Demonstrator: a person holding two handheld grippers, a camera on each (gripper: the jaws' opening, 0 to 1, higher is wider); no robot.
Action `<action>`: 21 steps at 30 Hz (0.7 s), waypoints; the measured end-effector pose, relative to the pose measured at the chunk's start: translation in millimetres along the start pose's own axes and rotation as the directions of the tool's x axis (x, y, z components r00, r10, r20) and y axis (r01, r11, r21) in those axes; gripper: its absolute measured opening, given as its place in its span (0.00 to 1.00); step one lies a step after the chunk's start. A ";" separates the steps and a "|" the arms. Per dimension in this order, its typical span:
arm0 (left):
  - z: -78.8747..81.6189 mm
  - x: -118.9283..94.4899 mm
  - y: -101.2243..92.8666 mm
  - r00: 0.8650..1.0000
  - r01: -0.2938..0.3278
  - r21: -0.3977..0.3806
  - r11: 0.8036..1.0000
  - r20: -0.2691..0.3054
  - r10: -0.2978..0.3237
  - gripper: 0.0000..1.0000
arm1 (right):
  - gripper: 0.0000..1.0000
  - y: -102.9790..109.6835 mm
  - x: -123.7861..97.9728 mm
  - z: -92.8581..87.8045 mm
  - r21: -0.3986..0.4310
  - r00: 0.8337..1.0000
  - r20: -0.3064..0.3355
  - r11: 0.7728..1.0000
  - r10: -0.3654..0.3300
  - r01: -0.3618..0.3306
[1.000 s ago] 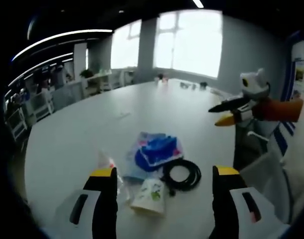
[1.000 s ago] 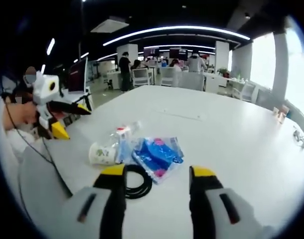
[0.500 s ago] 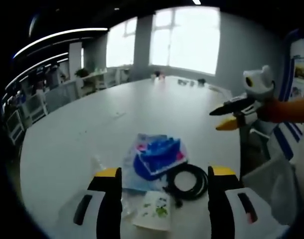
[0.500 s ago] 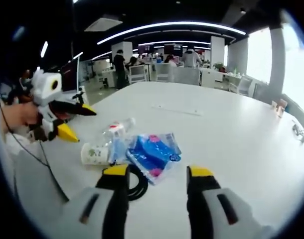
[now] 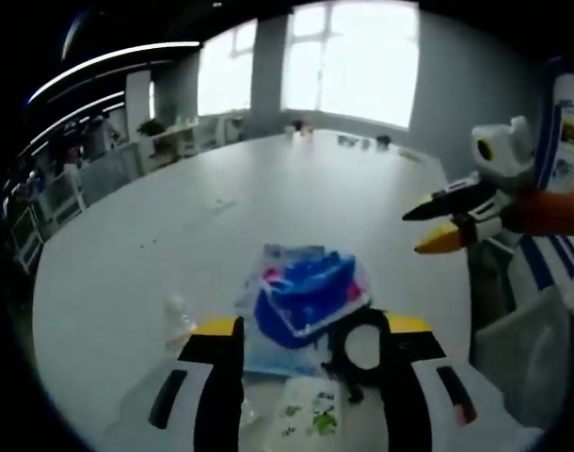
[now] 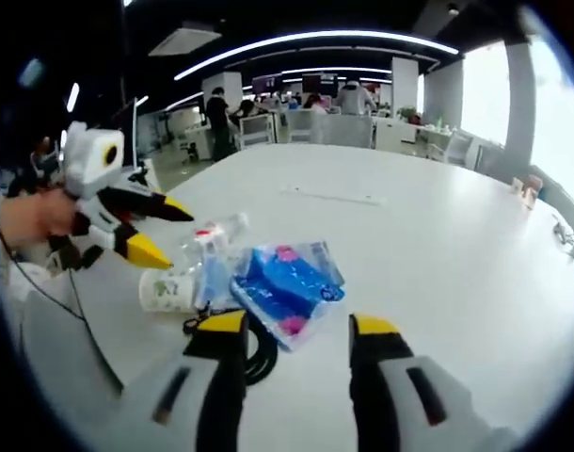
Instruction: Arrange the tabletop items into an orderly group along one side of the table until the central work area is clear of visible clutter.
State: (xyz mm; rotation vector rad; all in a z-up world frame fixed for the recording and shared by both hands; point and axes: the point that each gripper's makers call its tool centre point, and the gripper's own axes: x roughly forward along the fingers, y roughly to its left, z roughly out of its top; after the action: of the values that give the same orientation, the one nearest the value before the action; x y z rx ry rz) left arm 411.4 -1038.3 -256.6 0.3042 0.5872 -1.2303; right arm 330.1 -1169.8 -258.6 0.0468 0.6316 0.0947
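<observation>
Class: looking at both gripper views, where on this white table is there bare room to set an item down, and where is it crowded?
Bare: the wide white table beyond and beside the blue packet, toward the windows. Crowded: the near edge, where packet, paper cup, plastic bottle and black cable coil lie bunched together.

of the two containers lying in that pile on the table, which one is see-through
The clear plastic bottle with the red-and-white label, lying on its side at the pile's far end. The white paper cup with green print beside it is opaque.
</observation>
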 end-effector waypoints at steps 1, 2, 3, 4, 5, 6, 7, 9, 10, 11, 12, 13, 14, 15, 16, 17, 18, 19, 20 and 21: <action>-1.2 2.3 1.3 1.000 -0.001 0.001 1.000 -0.010 0.001 0.53 | 0.39 -0.3 0.8 -0.5 0.000 1.000 -0.004 1.000 -0.002 0.002; -3.0 5.6 3.0 1.000 -0.005 0.006 1.000 -0.025 0.005 0.52 | 0.39 -0.4 3.6 -0.5 0.001 1.000 -0.001 1.000 -0.004 0.004; -2.6 8.6 3.5 1.000 -0.003 0.006 1.000 -0.028 0.003 0.52 | 0.38 -1.1 5.9 -1.9 0.004 1.000 -0.007 1.000 -0.009 0.009; -2.5 10.9 4.3 0.999 -0.002 0.003 1.000 -0.032 0.002 0.52 | 0.38 -1.6 7.5 -3.2 0.006 1.000 -0.014 1.000 -0.012 0.012; -2.5 14.3 5.3 0.999 -0.002 0.002 1.000 -0.039 0.002 0.52 | 0.37 -2.0 9.9 -3.4 0.008 1.000 -0.013 1.000 -0.014 0.014; -2.4 16.6 5.9 0.999 -0.001 0.005 1.000 -0.044 0.002 0.52 | 0.37 -2.5 11.5 -3.6 0.009 1.000 -0.011 1.000 -0.017 0.017; -2.1 19.1 6.2 0.999 0.001 0.009 1.000 -0.049 0.000 0.52 | 0.36 -3.1 13.3 -5.2 0.011 1.000 -0.019 1.000 -0.020 0.020; -1.3 25.9 8.8 0.998 -0.005 0.017 1.000 -0.063 0.006 0.50 | 0.36 -3.2 17.3 -7.1 0.018 1.000 -0.023 1.000 -0.020 0.021; -0.1 29.6 10.0 0.998 -0.007 0.023 1.000 -0.066 0.008 0.49 | 0.36 -3.8 20.3 -8.5 0.021 0.999 -0.029 0.999 -0.024 0.025; 0.1 32.2 10.1 0.998 0.000 0.018 1.000 -0.068 0.002 0.49 | 0.36 -3.5 21.9 -10.0 0.023 0.999 -0.037 0.999 -0.024 0.024; -0.9 36.2 11.0 0.997 0.001 0.006 1.000 -0.078 0.000 0.49 | 0.36 -3.0 24.6 -9.6 0.031 0.999 -0.033 0.999 -0.022 0.023; -1.1 38.1 11.3 0.997 0.001 0.009 1.000 -0.081 0.000 0.49 | 0.36 -3.4 26.0 -9.7 0.031 0.999 -0.033 0.999 -0.026 0.027; -1.4 40.1 10.8 0.996 0.006 0.020 1.000 -0.088 -0.004 0.48 | 0.35 -3.9 28.9 -12.1 0.028 0.998 -0.047 0.999 -0.029 0.031; -1.8 42.3 10.8 0.995 0.008 0.026 1.000 -0.095 -0.006 0.46 | 0.35 -4.1 30.8 -12.9 0.029 0.998 -0.052 0.999 -0.030 0.032; -4.0 45.2 12.1 0.993 0.004 0.036 0.999 -0.116 0.000 0.45 | 0.36 -4.5 32.1 -12.9 0.030 0.998 -0.050 0.999 -0.032 0.033; -4.4 47.3 12.3 0.993 0.006 0.050 0.999 -0.121 0.000 0.45 | 0.35 -5.1 33.5 -13.1 0.034 0.998 -0.048 0.999 -0.033 0.035; -5.8 50.0 12.6 0.991 0.007 0.057 0.998 -0.134 0.001 0.45 | 0.34 -5.4 35.7 -15.1 0.041 0.998 -0.059 0.999 -0.031 0.034; -7.1 51.9 13.2 0.990 0.007 0.058 0.998 -0.143 0.001 0.45 | 0.35 -5.5 37.1 -15.6 0.041 0.998 -0.061 0.999 -0.032 0.034; -8.2 54.8 14.3 0.989 0.009 0.057 0.998 -0.149 0.000 0.45 | 0.35 -5.5 38.8 -16.2 0.040 0.998 -0.061 0.999 -0.034 0.037; -9.8 56.2 15.3 0.987 0.007 0.053 0.999 -0.158 0.001 0.44 | 0.34 -6.1 40.1 -17.4 0.040 0.997 -0.067 0.998 -0.036 0.038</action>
State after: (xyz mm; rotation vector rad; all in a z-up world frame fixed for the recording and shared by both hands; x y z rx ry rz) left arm 435.3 -1072.8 -298.2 0.4486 0.6923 -1.2331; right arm 352.5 -1171.5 -296.6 0.0723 0.7002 0.0475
